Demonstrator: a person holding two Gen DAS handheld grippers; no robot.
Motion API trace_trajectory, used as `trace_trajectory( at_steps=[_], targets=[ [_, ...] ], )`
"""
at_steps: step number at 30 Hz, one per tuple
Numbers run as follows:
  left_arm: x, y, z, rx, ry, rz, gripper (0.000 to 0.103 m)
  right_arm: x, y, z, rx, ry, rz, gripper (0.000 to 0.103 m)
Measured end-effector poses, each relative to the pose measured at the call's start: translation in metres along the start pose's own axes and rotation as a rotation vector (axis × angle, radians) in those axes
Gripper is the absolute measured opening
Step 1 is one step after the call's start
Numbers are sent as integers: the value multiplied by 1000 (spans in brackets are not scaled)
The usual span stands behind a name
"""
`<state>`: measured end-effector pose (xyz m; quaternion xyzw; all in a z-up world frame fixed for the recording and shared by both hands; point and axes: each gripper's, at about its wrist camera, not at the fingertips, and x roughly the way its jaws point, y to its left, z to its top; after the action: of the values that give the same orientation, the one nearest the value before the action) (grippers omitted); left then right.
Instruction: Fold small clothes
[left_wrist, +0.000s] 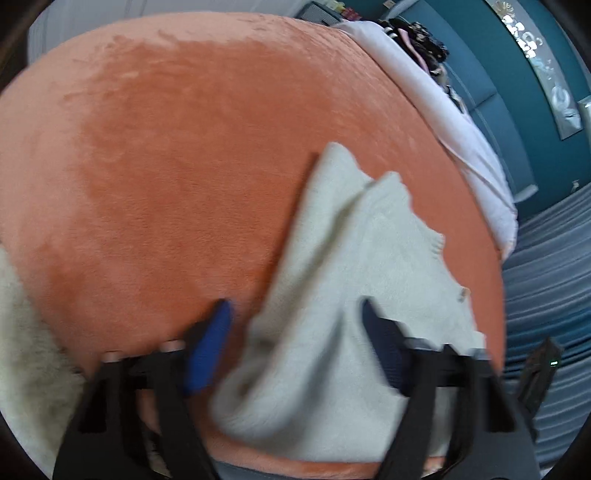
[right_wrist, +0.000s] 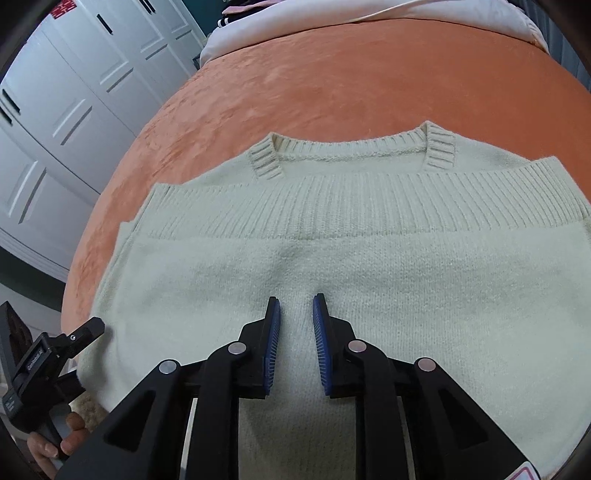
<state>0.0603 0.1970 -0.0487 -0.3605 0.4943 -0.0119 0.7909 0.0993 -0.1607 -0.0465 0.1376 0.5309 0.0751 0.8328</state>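
- Sweater (right_wrist: 332, 258): cream knit, lying on the orange blanket (right_wrist: 332, 85) that covers the bed. It is folded across its body, so the ribbed hem band lies just below the ribbed neckline. In the left wrist view the sweater (left_wrist: 351, 277) is blurred, and a raised fold of it stands up between the fingers.
- Right gripper (right_wrist: 296, 314): pointing down at the middle of the sweater, blue-padded jaws a narrow gap apart. Bare knit shows in the gap; whether the tips touch the cloth I cannot tell.
- Left gripper (left_wrist: 295, 325): jaws apart, one finger over the orange blanket, the other over the sweater, with the raised fold between them and not pinched. The same gripper shows at the lower left edge of the right wrist view, held in a hand (right_wrist: 55, 443).
- White bedding (left_wrist: 443, 122): along the far edge of the blanket.
- White panelled wardrobe doors (right_wrist: 74, 110): beyond the bed.
- Teal wall (left_wrist: 498, 74): behind the bedding.
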Motion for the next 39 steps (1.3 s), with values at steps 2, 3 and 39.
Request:
trace_trajectory(
  at_steps=[2,3,39],
  targets=[
    [-2,0,5,-25,8,-9,28,0,-2,-1,2,-10,13,17],
    [-7,-2,7,-32,7,-49,26,0,-2,-2,2,-14,18,17],
    [-19,-165,-164,713,84,2,72,-55,-93,-8,322,77,339,88]
  ],
)
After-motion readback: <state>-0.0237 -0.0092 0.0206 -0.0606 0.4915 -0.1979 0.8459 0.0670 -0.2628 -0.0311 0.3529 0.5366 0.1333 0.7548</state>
